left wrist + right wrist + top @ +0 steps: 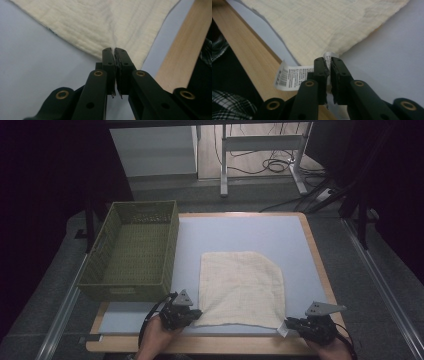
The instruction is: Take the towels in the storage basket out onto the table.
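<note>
A cream cloth lies flat on the pale blue mat. My left gripper sits at the cloth's near left corner. In the left gripper view its jaws are pressed together on the edge of the cloth, which puckers at the pinch. My right gripper is at the near right corner. In the right gripper view its jaws stand a sliver apart around the corner of the cloth, beside its white care label.
An olive woven basket stands on the table's left side, next to the mat. The wooden table edge runs along the front, just behind both hands. Desk legs and cables lie on the floor beyond the table.
</note>
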The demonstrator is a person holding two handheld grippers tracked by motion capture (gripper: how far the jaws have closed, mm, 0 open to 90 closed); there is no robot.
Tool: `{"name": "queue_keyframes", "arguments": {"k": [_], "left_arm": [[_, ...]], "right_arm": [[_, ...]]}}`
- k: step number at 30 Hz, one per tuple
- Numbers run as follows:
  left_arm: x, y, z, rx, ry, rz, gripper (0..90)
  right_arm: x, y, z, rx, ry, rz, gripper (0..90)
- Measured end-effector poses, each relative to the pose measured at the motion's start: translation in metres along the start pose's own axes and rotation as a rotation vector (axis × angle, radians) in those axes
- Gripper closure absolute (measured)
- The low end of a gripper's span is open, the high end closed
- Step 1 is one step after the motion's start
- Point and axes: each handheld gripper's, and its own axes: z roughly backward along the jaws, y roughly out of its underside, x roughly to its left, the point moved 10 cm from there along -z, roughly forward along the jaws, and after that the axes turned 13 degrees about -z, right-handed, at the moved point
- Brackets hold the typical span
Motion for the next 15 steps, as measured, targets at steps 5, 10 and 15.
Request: {"name": "queue_keyframes", "arguments": {"k": [5,10,15], "left_arm": [[0.019,-0.013,0.004,-0.045,-0.122,-0.004,45.0],[0.042,-0.024,-0.021,-0.038,-0.187,-0.02,26.0],[0.053,-0.019,-0.042,-0.015,-0.205,0.003,15.5]], "right_arm": [[-0.007,-0.02,0.013,-0.056,0.04,0.014,71.7],[-0.024,-0.054,0.005,-0.089,0.07,0.023,67.5],[-0.048,-0.091,-0.023,-0.086,0.099,0.033,64.4]]}}
